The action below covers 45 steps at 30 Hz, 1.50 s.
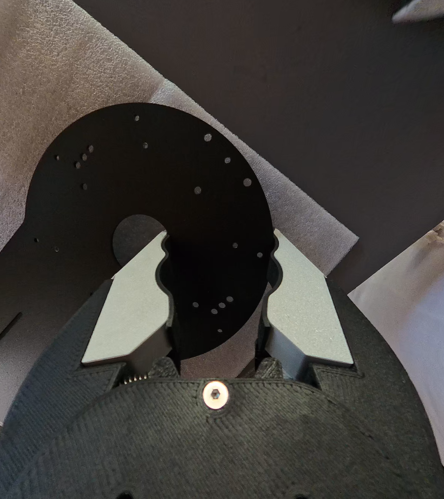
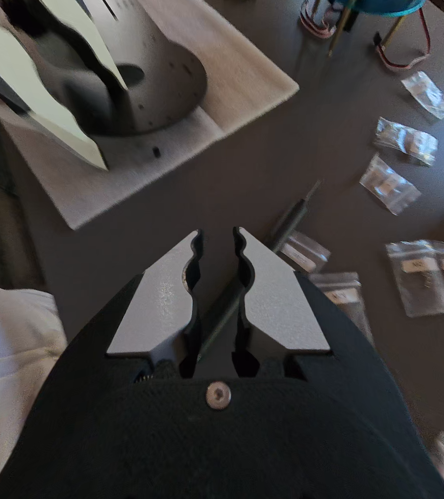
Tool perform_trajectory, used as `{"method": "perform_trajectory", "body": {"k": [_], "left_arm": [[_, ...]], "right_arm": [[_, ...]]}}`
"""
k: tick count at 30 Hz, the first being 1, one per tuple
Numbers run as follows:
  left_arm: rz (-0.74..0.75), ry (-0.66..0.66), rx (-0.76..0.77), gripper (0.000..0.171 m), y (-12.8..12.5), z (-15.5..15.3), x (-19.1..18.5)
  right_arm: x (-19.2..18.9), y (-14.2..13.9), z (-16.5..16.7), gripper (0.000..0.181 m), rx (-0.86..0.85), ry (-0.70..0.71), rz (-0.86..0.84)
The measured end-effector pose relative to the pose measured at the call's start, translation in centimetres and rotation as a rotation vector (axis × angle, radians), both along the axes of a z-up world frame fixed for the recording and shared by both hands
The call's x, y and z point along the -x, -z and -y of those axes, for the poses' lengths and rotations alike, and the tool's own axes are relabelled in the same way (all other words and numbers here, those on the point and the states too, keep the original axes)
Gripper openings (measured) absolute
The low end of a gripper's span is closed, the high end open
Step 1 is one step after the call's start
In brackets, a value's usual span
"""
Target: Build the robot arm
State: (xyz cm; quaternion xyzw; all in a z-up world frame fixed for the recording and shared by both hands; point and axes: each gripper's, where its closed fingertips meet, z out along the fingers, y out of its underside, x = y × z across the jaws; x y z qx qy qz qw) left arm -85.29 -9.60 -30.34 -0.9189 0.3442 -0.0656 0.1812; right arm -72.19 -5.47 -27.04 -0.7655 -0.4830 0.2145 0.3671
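A black round plate (image 1: pixel 145 189) with several small holes and a round cut-out lies on a grey foam sheet (image 1: pixel 26 108). My left gripper (image 1: pixel 221 234) is open, low over the plate's right part, one finger over the cut-out and the other at the plate's rim. The right wrist view also shows the left gripper (image 2: pixel 113 127) over the plate (image 2: pixel 161 89). My right gripper (image 2: pixel 218 232) hovers over the dark table with its jaws a narrow gap apart. A dark thin screwdriver (image 2: pixel 288 218) lies slantwise under its fingers; it looks blurred like the table.
Several small clear bags of hardware (image 2: pixel 404 143) lie to the right on the dark table (image 2: pixel 242 175). Coloured wires (image 2: pixel 404 54) lie at the far right. A small black piece (image 2: pixel 156 151) sits on the foam (image 2: pixel 229 67). White cloth (image 2: pixel 4 351) is at the near left. The right gripper is farther from the black round plate (image 1: pixel 145 189), some 15 cm, than the left, some 4 cm. Seen from the right wrist view (image 2: pixel 153 86) as well.
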Motion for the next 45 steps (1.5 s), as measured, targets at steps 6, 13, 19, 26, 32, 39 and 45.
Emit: {"method": "perform_trajectory", "body": {"k": [6, 13, 19, 26, 32, 39, 45], "left_arm": [[-0.001, 0.001, 0.000, 0.070, 0.0, 0.0, 0.0], [-0.003, 0.008, 0.004, 0.070, 0.0, 0.1, 0.3], [-0.006, 0.010, 0.005, 0.070, 0.0, 0.1, 0.3], [-0.014, 0.009, 0.013, 0.070, 0.1, 0.2, 0.3], [-0.038, 0.007, 0.040, 0.070, 0.1, 0.2, 0.4], [-0.060, 0.008, 0.068, 0.070, 0.1, 0.3, 0.4], [-0.068, 0.007, 0.073, 0.070, 0.1, 0.3, 0.5]], "right_arm": [[5.9, 1.0, 3.8, 0.023, 0.180, -0.021, -0.110], [2.0, 2.6, 1.3, 0.014, 0.038, 0.081, 0.082], [6.9, 0.3, 2.6, 0.020, 0.061, 0.025, -0.129], [9.8, 1.3, 2.3, 0.021, 0.052, 0.074, -0.169], [10.1, 2.1, 1.5, 0.017, 0.043, 0.052, -0.094], [10.6, 2.7, 1.5, 0.013, 0.080, -0.001, -0.069], [9.8, 1.8, 1.5, 0.019, 0.130, -0.028, -0.135]]}}
